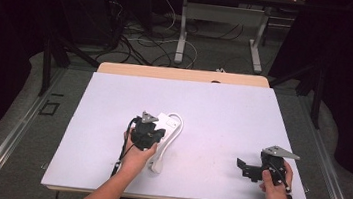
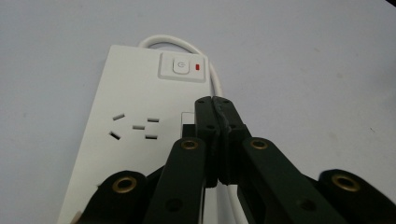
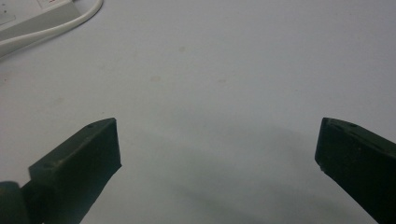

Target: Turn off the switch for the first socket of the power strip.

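A white power strip [image 2: 126, 98] lies on the white sheet, left of the table's middle. Near its far end it has a switch button [image 2: 181, 66] and a red light [image 2: 198, 67]. Its white cable [image 1: 179, 129] loops along the right side and ends in a plug [image 1: 157, 167] near the front. My left gripper [image 2: 214, 101] hovers just over the strip, jaws pressed together with nothing between them, tips pointing toward the switch. Held in a hand at the table's front right, my right gripper [image 3: 217, 135] stands wide open over bare sheet. The strip's corner [image 3: 28, 16] shows far off.
The white sheet [image 1: 223, 110] covers a wooden table [image 1: 182, 74]. Beyond it are a table frame's legs [image 1: 182, 39] and loose cables [image 1: 145, 43] on the floor. Dark stands [image 1: 48, 59] flank both sides.
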